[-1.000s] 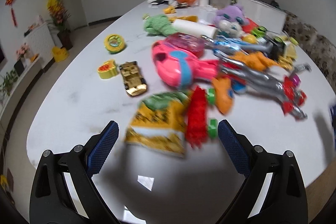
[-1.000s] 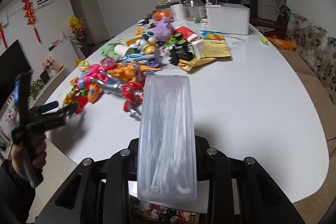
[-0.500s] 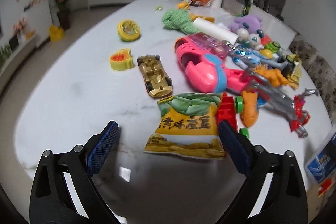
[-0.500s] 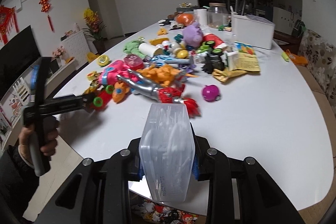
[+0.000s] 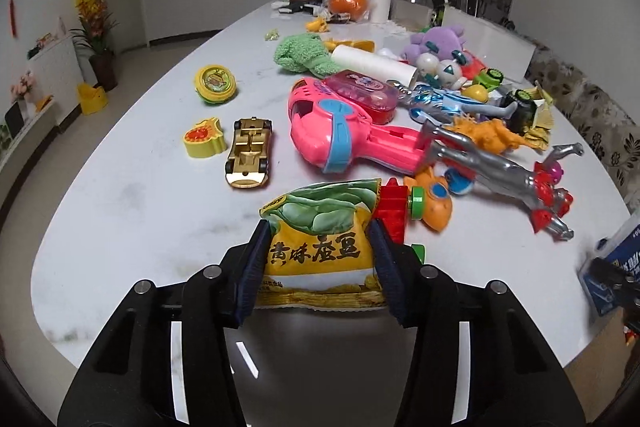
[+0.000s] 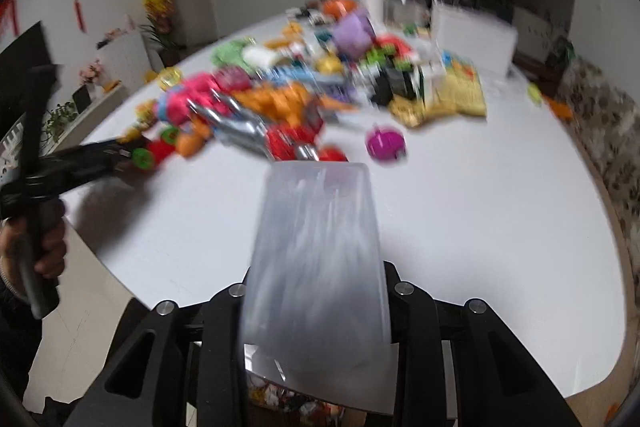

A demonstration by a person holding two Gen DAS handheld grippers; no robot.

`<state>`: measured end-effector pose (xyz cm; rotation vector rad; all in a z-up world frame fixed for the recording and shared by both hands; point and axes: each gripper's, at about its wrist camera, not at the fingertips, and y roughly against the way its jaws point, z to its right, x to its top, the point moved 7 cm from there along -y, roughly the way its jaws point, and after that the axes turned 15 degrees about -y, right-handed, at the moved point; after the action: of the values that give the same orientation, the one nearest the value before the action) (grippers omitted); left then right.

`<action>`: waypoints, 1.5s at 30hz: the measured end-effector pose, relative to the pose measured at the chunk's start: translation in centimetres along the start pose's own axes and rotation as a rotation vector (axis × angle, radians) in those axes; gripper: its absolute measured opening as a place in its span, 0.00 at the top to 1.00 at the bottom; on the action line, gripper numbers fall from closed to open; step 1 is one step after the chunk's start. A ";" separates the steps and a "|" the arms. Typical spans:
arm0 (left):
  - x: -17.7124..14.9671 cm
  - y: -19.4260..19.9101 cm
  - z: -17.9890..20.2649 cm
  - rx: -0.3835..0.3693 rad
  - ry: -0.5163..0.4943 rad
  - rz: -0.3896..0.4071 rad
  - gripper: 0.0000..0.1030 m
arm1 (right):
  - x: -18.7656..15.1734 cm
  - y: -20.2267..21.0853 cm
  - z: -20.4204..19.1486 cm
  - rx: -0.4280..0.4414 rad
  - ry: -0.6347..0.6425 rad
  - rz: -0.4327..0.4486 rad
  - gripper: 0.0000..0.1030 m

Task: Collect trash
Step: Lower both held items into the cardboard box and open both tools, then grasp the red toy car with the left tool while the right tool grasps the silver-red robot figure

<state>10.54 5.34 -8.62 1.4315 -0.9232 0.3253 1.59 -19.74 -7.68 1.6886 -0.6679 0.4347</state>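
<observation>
Snack bag (image 5: 316,247) sits pinched between closing left claw (image 5: 318,259).

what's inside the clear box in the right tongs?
The clear box holds thin white sticks, blurred, possibly cotton swabs. Its lower end is covered by the right tongs, so the contents there cannot be seen.

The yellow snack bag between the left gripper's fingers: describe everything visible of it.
The snack bag is a glossy, puffed packet, yellow with a green vegetable picture on top, dark Chinese characters and a white sealed bottom edge. It lies flat on the white table, near the edge. The left gripper is closing on its sides, pads touching it. A red toy block adjoins its right side.
</observation>
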 end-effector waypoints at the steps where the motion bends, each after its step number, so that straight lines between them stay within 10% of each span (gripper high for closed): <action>1: -0.1 0.2 0.1 0.010 0.001 0.010 0.53 | 0.1 -0.3 0.3 0.015 -0.007 0.015 0.69; 12: 0.9 9.5 2.3 -0.029 -0.013 0.150 0.56 | 0.8 5.6 -0.1 0.230 -0.092 0.049 0.70; 21: -5.3 13.0 9.4 -0.210 -0.200 0.046 0.55 | -7.9 6.6 -3.6 0.294 0.131 -0.216 0.69; 23: -8.1 11.2 10.5 -0.245 -0.221 -0.028 0.28 | -10.6 4.1 -3.1 0.258 0.148 -0.302 0.63; 25: -11.0 8.7 10.9 -0.247 -0.227 -0.088 0.12 | -12.5 2.0 -2.6 0.215 0.161 -0.323 0.20; 28: -13.2 6.1 9.7 -0.228 -0.176 -0.169 0.12 | -13.2 1.1 -2.2 0.183 0.177 -0.287 0.36; 37: -4.7 7.0 4.5 -0.118 -0.068 0.026 0.12 | -1.9 4.4 -0.7 0.153 0.146 0.016 0.24; 45: 1.0 0.9 2.1 0.007 0.000 -0.013 0.12 | 5.3 -2.1 -3.5 0.129 0.286 -0.033 0.27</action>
<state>9.82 3.19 -7.59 1.4433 -0.9132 0.3196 7.22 -17.05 -5.25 1.7127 -0.4083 0.6932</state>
